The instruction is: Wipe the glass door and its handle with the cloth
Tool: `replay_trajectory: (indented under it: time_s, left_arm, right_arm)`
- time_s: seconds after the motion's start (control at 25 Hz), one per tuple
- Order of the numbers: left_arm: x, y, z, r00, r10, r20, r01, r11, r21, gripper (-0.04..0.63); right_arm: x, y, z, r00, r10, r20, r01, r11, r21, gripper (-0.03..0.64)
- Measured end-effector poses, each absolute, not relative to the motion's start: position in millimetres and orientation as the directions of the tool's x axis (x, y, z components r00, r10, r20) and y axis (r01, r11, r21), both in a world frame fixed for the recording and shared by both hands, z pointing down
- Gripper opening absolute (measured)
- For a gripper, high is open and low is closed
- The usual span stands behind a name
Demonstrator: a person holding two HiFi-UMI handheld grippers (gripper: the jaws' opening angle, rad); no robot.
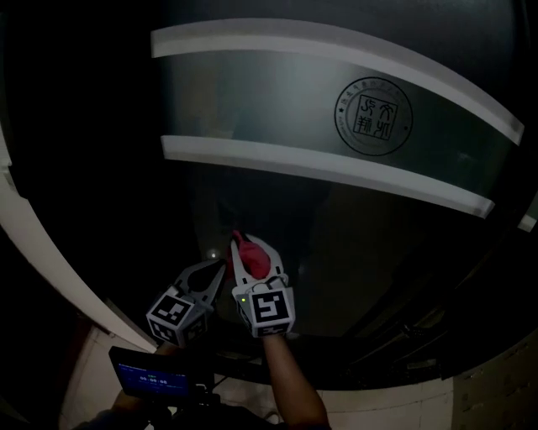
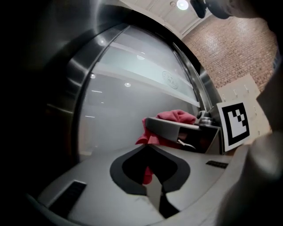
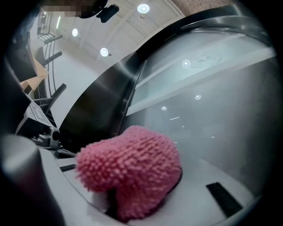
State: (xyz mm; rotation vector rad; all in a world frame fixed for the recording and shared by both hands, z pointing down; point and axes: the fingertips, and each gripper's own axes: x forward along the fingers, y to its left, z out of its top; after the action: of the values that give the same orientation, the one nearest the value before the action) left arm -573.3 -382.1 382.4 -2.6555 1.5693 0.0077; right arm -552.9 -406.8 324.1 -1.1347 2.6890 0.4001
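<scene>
The cloth (image 3: 130, 170), pink and shaggy, is sitting clamped in the right tool (image 1: 254, 254), whose jaws are gripping it tight, low on the glass door (image 1: 353, 243) beneath the frosted bands (image 1: 319, 168). It seems to be touching the pane, though the dim view leaves this uncertain. The left tool (image 1: 215, 277) is hovering just beside, jaws together, holding nothing.

Brick wall (image 2: 233, 57), recessed ceiling lights (image 3: 143, 8).
</scene>
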Motion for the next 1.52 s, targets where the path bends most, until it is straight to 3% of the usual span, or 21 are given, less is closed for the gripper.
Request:
replay_trajectory:
  time_s: [0.24, 0.48, 0.76, 1.24, 1.52]
  left_arm:
    - [-643.2, -380.6, 402.1, 0.398, -0.918, 0.01, -0.917, -0.398, -0.04, 0.002]
    - [-632.8, -388.4, 403.2, 0.436, -0.9, 0.007, -0.899, -0.435, -0.038, 0.002]
    - [-536.5, -396.7, 399.1, 0.545, -0.839, 0.004, -0.839, -0.545, -0.005, 0.002]
    - [-343.2, -388.9, 391.3, 0.705, -0.709, -0.019, -0.71, -0.705, 0.0, 0.002]
    - [-285.4, -377.1, 395.5, 0.719, -0.695, -0.008, -0.695, -0.719, 0.013, 0.002]
  right_arm:
    - [-651.4, -412.5, 340.5, -0.766, -0.593, -0.247, -0.639, 0.741, 0.204, 0.055]
    - [-634.2, -423.8, 345.8, -0.733, -0.633, -0.247, -0.678, 0.71, 0.19, 0.055]
    - [-520.6, -434.0, 360.8, -0.629, -0.742, -0.231, -0.777, 0.596, 0.203, 0.055]
    - [-246.3, -432.6, 361.1, -0.309, -0.913, -0.265, -0.951, 0.289, 0.112, 0.055]
    - [-186.7, -425.2, 364.2, -0.293, -0.925, -0.244, -0.956, 0.278, 0.094, 0.055]
